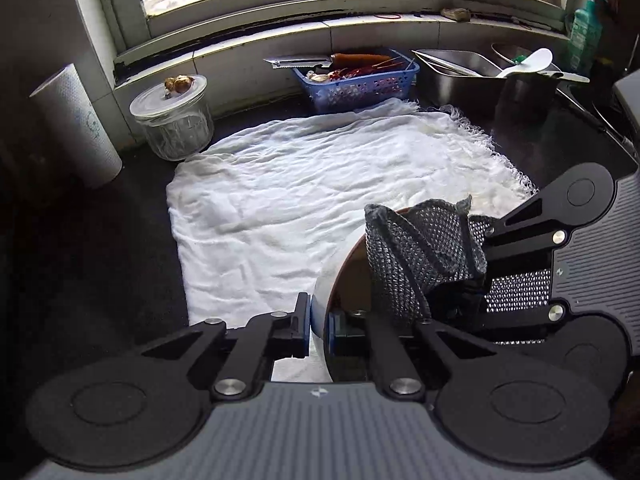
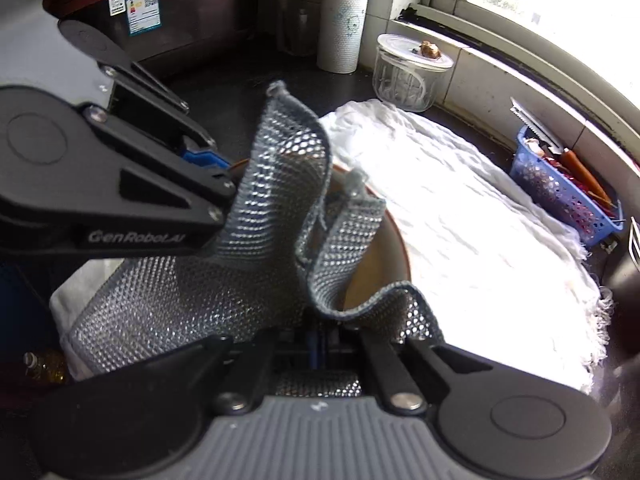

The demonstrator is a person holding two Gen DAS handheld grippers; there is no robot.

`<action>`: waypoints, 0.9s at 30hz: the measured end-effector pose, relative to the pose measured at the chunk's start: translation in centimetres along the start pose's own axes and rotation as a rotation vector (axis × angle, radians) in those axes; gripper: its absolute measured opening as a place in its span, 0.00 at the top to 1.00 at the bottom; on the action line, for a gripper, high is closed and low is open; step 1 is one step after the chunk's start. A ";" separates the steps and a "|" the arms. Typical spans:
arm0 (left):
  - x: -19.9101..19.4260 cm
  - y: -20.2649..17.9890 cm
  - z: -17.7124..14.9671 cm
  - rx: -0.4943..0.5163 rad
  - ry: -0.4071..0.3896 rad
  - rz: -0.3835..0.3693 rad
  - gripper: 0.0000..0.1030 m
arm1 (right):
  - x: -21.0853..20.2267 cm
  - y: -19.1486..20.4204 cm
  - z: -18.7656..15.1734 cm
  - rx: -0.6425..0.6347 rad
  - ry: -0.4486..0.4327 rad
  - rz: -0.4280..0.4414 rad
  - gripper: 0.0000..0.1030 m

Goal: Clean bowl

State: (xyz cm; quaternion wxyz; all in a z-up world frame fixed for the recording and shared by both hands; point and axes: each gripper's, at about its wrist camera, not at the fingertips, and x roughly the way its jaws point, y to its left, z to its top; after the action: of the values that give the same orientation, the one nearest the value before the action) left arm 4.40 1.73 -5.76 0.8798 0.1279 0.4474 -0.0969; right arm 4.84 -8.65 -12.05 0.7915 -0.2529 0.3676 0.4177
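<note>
A bowl [image 1: 322, 280], white outside and brown inside [image 2: 374, 264], stands tilted on a white cloth at the lower right of the left wrist view. My left gripper [image 1: 318, 322] is shut on its near rim, one blue pad outside the wall and one inside. In the right wrist view the left gripper [image 2: 212, 164] comes in from the left. A grey mesh scrubbing cloth [image 1: 412, 248] hangs crumpled inside the bowl. My right gripper [image 2: 320, 340] is shut on the mesh cloth [image 2: 280, 200], whose folds stick up over the rim. The right gripper [image 1: 464, 288] reaches into the bowl from the right.
A white cloth [image 1: 300, 184] covers the dark counter. A glass jar [image 1: 172, 120] and paper towel roll [image 1: 76, 124] stand at the back left. A blue basket [image 1: 356, 84] with a knife, a steel tray [image 1: 460, 72] and a green bottle [image 1: 586, 32] line the window wall.
</note>
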 end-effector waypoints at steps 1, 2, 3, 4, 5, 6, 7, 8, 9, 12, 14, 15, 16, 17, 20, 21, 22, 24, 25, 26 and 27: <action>0.0 -0.4 0.2 0.023 0.000 -0.004 0.93 | -0.1 -0.2 0.1 0.001 -0.006 -0.010 0.99; 0.0 -0.8 0.4 0.053 0.001 -0.016 0.93 | -0.2 -0.4 0.3 -0.004 -0.015 -0.023 0.99; 0.1 -1.3 0.7 0.065 0.001 -0.027 0.93 | -0.3 -0.4 0.4 -0.022 -0.030 -0.039 0.99; 0.2 -1.5 0.8 0.069 0.000 -0.030 0.93 | -0.4 -0.3 0.6 -0.040 -0.043 -0.052 0.99; 0.3 -1.7 0.9 0.077 -0.004 -0.029 0.93 | -0.5 -0.1 0.7 -0.057 -0.060 -0.064 0.99; 0.3 -1.9 1.0 0.086 -0.008 -0.029 0.92 | -0.6 0.0 0.8 -0.073 -0.072 -0.075 0.99; 0.3 -1.9 1.1 0.070 -0.008 -0.033 0.91 | -0.4 0.0 0.7 -0.088 -0.071 -0.089 0.99; 0.3 -1.9 1.3 0.053 -0.008 -0.038 0.90 | -0.2 -0.1 0.6 -0.085 -0.066 -0.090 0.99; 0.3 -1.9 1.3 0.041 -0.009 -0.044 0.89 | 0.1 -0.5 0.4 -0.063 -0.048 -0.085 0.99; 0.0 -1.7 1.2 -0.012 -0.011 -0.071 0.85 | 0.7 -1.7 -0.2 0.013 -0.012 -0.055 0.99; 0.0 -1.6 0.8 -0.049 -0.011 -0.089 0.83 | 0.8 -2.5 -0.6 0.066 0.002 -0.024 1.00; -0.1 -1.4 0.5 -0.077 -0.009 -0.098 0.83 | 0.8 -2.8 -0.8 0.085 0.005 -0.013 1.00; -0.1 -1.3 0.3 -0.097 -0.006 -0.103 0.82 | 0.7 -3.1 -0.9 0.100 0.007 -0.004 1.00; -0.2 -1.1 -0.1 -0.122 -0.008 -0.111 0.82 | 0.7 -3.2 -1.0 0.109 0.009 0.001 1.00; -0.4 -0.2 -1.5 -0.241 -0.017 -0.130 0.82 | 0.6 -3.6 -1.1 0.145 0.013 0.021 1.00; -0.4 0.2 -2.0 -0.283 -0.031 -0.139 0.80 | 0.6 -3.7 -1.2 0.157 0.013 0.027 1.00; -0.3 0.5 -2.2 -0.309 -0.038 -0.137 0.80 | 0.6 -3.7 -1.2 0.160 0.014 0.031 1.00; -0.2 0.9 -2.3 -0.326 -0.067 -0.101 0.84 | 0.6 -3.5 -1.1 0.154 0.023 0.044 1.00; -0.1 1.0 -2.1 -0.321 -0.071 -0.096 0.90 | 0.6 -3.4 -1.2 0.147 0.030 0.059 1.00; 0.0 1.1 -1.9 -0.316 -0.075 -0.091 0.92 | 0.6 -3.1 -1.2 0.139 0.036 0.076 1.00; 0.2 0.9 -1.5 -0.285 -0.076 -0.083 0.93 | 0.5 -2.8 -1.2 0.129 0.035 0.078 1.00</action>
State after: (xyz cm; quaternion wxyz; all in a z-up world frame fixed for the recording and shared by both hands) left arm 3.61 3.09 -6.61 0.9005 -0.0206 0.4281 -0.0733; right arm 6.93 -10.73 -12.90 0.7827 -0.1943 0.4170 0.4192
